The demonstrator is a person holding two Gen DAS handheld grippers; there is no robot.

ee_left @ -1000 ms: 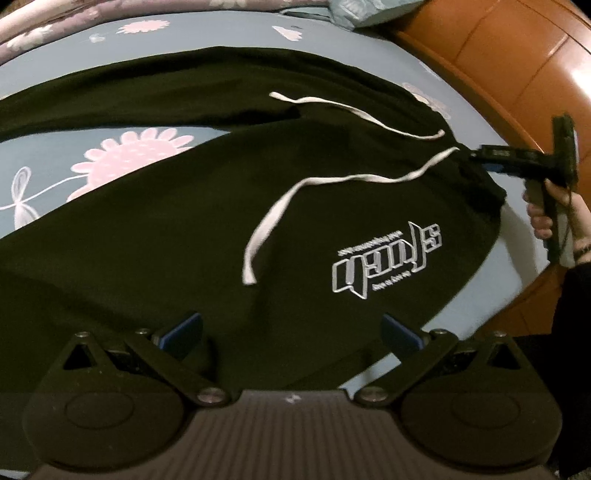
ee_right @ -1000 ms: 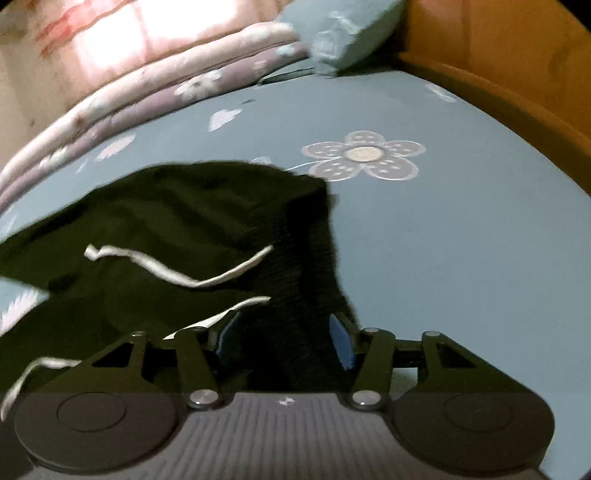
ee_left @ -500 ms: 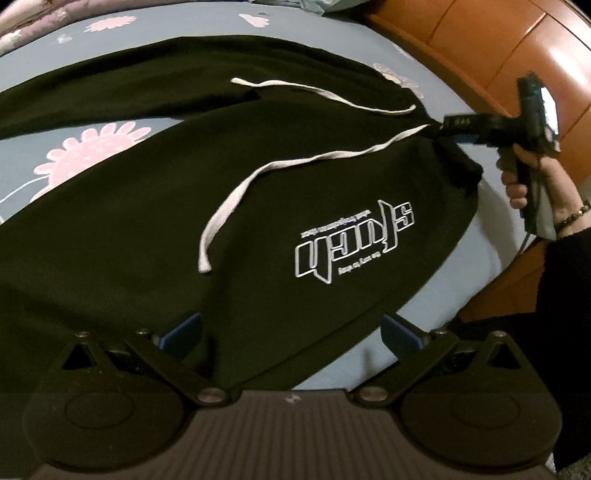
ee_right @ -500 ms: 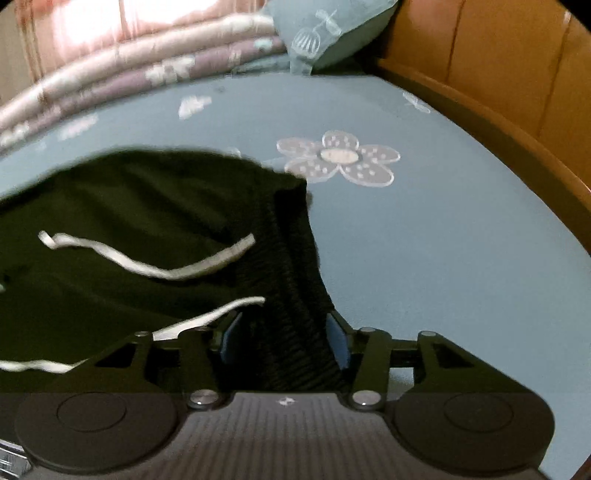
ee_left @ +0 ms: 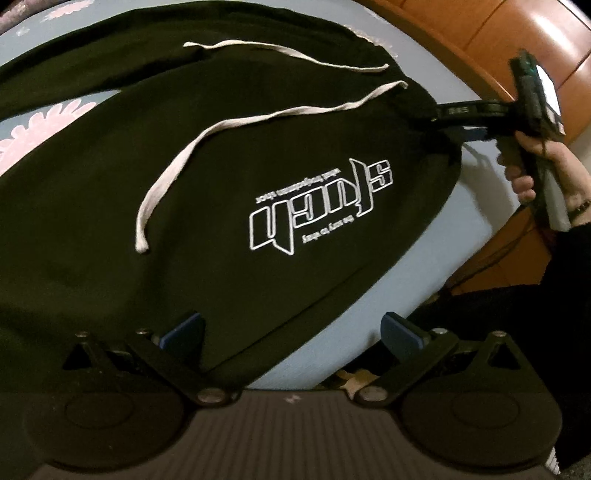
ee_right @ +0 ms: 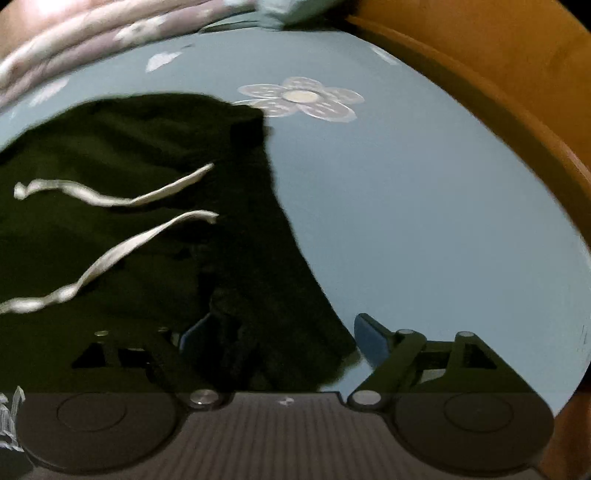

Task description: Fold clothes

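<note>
Black drawstring trousers (ee_left: 258, 147) with a white outlined logo (ee_left: 317, 206) lie spread on a blue flowered bedsheet (ee_left: 461, 221). Two white drawstrings (ee_left: 258, 118) trail across them. My left gripper (ee_left: 291, 328) is open low over the near edge, with the black hem running between its fingers. My right gripper (ee_right: 282, 332) is at the ribbed waistband (ee_right: 266, 240). Its jaws are opening, and the waistband lies loose between the pads, the right pad clear of the cloth. In the left wrist view the right gripper (ee_left: 436, 118) sits at the waistband corner, held by a hand (ee_left: 535, 162).
A wooden bed frame (ee_left: 498, 44) curves along the right side of the mattress (ee_right: 480, 92). A folded flowered quilt (ee_right: 92, 33) and a teal pillow (ee_right: 295, 11) lie at the far end. Bare blue sheet (ee_right: 406, 203) stretches right of the trousers.
The right gripper's jaws have spread apart and let go of the waistband they were pinching. The left gripper has moved lower and closer over the trousers, still open.
</note>
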